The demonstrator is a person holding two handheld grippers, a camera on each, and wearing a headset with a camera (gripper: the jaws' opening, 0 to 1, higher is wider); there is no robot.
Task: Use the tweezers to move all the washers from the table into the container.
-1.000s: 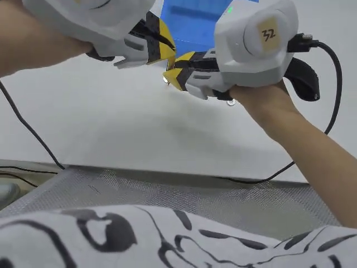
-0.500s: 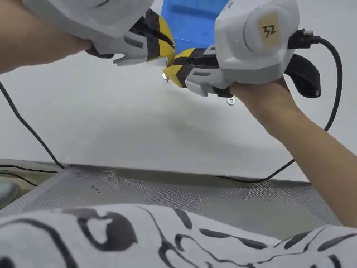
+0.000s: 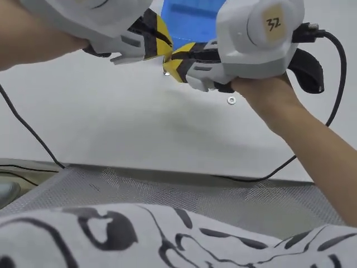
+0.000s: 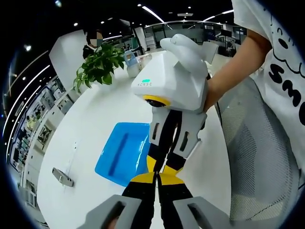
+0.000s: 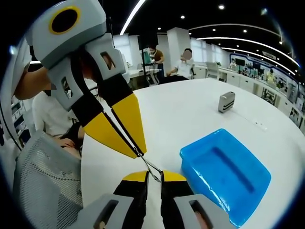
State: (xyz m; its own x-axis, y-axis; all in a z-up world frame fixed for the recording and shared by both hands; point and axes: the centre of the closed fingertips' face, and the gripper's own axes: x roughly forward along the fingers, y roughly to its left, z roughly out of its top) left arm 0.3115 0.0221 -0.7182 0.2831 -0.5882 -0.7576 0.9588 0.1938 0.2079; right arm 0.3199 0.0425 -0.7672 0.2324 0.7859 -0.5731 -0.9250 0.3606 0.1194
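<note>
My left gripper (image 3: 158, 49) and right gripper (image 3: 177, 62) meet tip to tip above the white table (image 3: 111, 123). In the right gripper view, thin metal tweezers (image 5: 150, 167) run from the left gripper's yellow jaws (image 5: 138, 151) into my right gripper (image 5: 153, 177); both are shut on them. A shiny tweezer tip (image 3: 166, 72) hangs just below the jaws. One washer (image 3: 231, 100) lies on the table under the right hand. The blue container (image 3: 189, 19) sits just behind the grippers. It is also visible as the blue container (image 4: 121, 152) and the blue container (image 5: 224, 174), and looks bare inside.
A small grey metal block (image 5: 226, 101) stands on the table beyond the container. A black cable (image 3: 28, 128) crosses the table's left side, and another cable (image 3: 334, 84) loops from the right gripper. A mesh chair back (image 3: 184, 195) lies at the near edge. People sit at the far side.
Both grippers, still joined on the tweezers, have risen slightly and shifted away. The washer under the right hand is now fully uncovered.
</note>
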